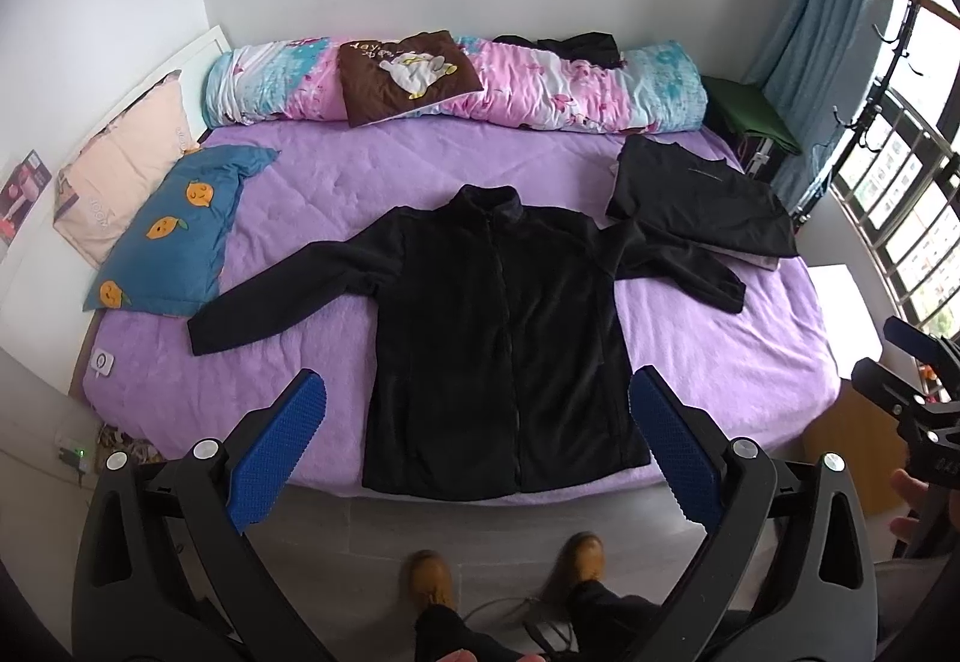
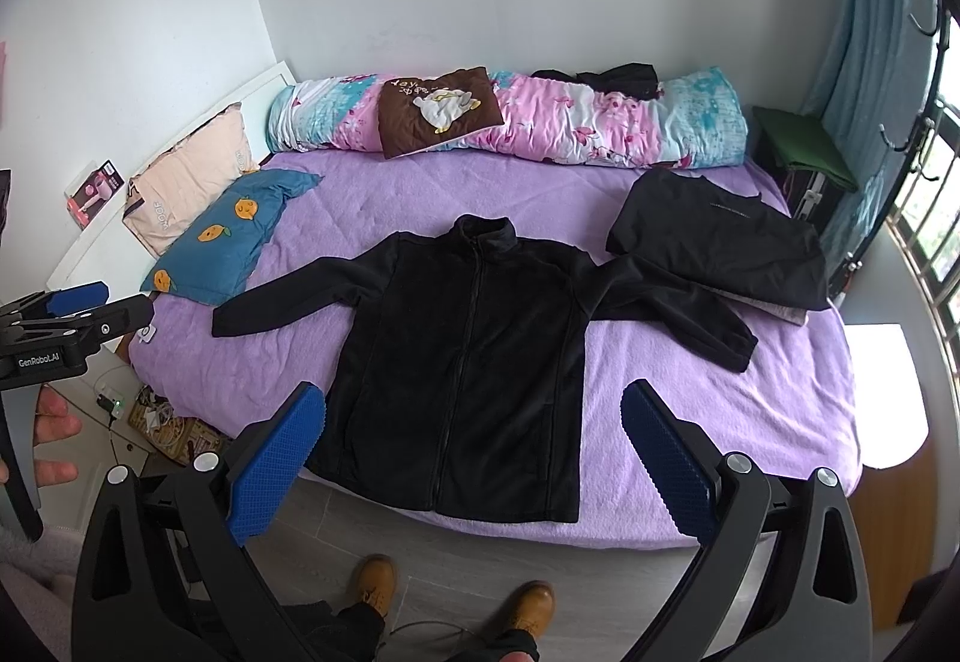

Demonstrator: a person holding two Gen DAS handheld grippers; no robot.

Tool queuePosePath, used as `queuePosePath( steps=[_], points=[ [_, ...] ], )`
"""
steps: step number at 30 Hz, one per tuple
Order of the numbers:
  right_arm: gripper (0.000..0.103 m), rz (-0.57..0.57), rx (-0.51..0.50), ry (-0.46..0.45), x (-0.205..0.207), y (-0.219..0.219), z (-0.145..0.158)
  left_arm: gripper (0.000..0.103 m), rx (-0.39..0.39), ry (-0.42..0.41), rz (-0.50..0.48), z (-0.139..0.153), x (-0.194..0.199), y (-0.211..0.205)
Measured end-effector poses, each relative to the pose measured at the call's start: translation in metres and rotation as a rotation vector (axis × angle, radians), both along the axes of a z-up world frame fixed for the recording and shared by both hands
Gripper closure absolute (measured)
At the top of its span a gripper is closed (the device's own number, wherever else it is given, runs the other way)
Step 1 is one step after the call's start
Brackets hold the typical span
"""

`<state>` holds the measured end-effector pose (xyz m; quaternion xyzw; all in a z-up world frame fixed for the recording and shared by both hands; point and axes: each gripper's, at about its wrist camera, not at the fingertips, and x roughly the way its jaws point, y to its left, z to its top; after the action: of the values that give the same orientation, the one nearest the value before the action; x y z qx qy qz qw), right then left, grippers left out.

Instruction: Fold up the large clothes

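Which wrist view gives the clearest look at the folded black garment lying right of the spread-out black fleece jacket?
The right wrist view: the folded black garment sits larger and nearer the middle, its whole outline visible beside the spread-out black fleece jacket. The left wrist view shows it complete too, but smaller and squeezed toward the distorted edge.

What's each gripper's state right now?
Left gripper: open, empty, above the black jacket.
Right gripper: open, empty.

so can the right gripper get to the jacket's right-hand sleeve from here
Probably yes: the right gripper is open and empty, and the sleeve lies flat on the bed with nothing over it, though its upper part touches the folded black clothes.
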<state>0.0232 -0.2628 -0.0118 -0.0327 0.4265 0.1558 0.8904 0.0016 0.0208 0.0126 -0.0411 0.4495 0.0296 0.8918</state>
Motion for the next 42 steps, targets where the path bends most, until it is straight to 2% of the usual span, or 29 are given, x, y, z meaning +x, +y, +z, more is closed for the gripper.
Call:
queuePosePath(
  steps=[42],
  points=[
    [0.006,-0.010,0.001,-0.007,0.0046,-0.0039,0.0012,0.006,0.018,0.003,0.011,-0.0036,-0.0013,-0.0008]
  ],
)
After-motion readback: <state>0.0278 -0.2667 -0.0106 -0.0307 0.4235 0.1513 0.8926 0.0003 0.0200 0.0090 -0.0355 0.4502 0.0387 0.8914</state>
